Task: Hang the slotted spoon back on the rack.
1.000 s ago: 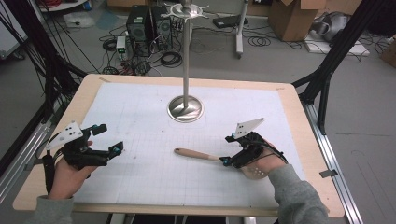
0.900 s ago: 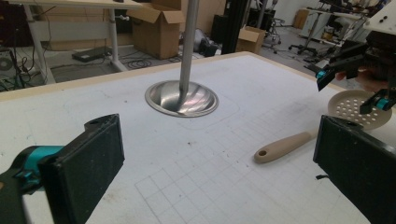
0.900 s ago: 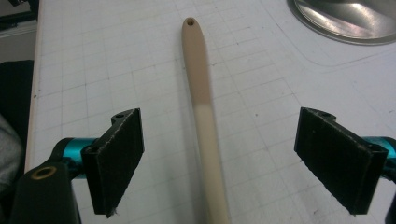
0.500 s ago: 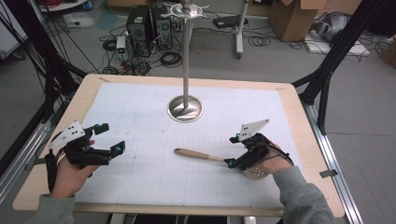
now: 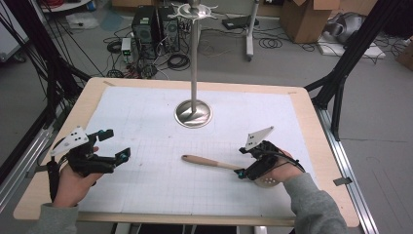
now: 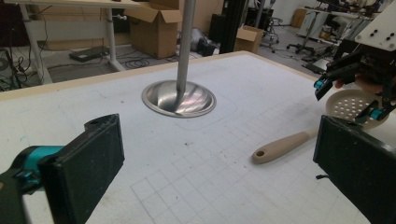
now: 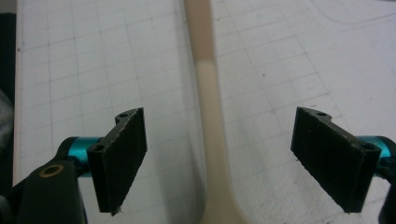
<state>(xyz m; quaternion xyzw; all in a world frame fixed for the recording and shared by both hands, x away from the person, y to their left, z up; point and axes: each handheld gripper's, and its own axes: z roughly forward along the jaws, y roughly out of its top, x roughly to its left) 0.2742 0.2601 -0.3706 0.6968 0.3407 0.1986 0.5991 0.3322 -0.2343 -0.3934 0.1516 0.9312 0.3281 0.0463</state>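
One utensil is in play: a beige slotted spoon (image 5: 221, 165) lying flat on the gridded bench (image 5: 146, 126), its perforated round head (image 6: 352, 105) under the right gripper (image 5: 249, 163) and its handle running out ahead of that gripper's jaws. In the right gripper view the jaws stand wide apart, one on each side of the handle neck (image 7: 210, 107), not touching it. The left gripper (image 5: 111, 145) rests well apart from the spoon, jaws also spread, holding nothing; the handle's free end with its hanging hole (image 6: 258, 154) lies ahead of and between them. A steel utensil stand (image 5: 194, 111) sits beyond both.

Judgement: the spoon looks light, rigid, probably plastic or silicone-coated with a smooth finish, so it may swivel in a narrow pinch. The best hold is across the neck just ahead of the head, where the right jaws already straddle it. A flat-lying handle means the jaw tips must reach bench level.
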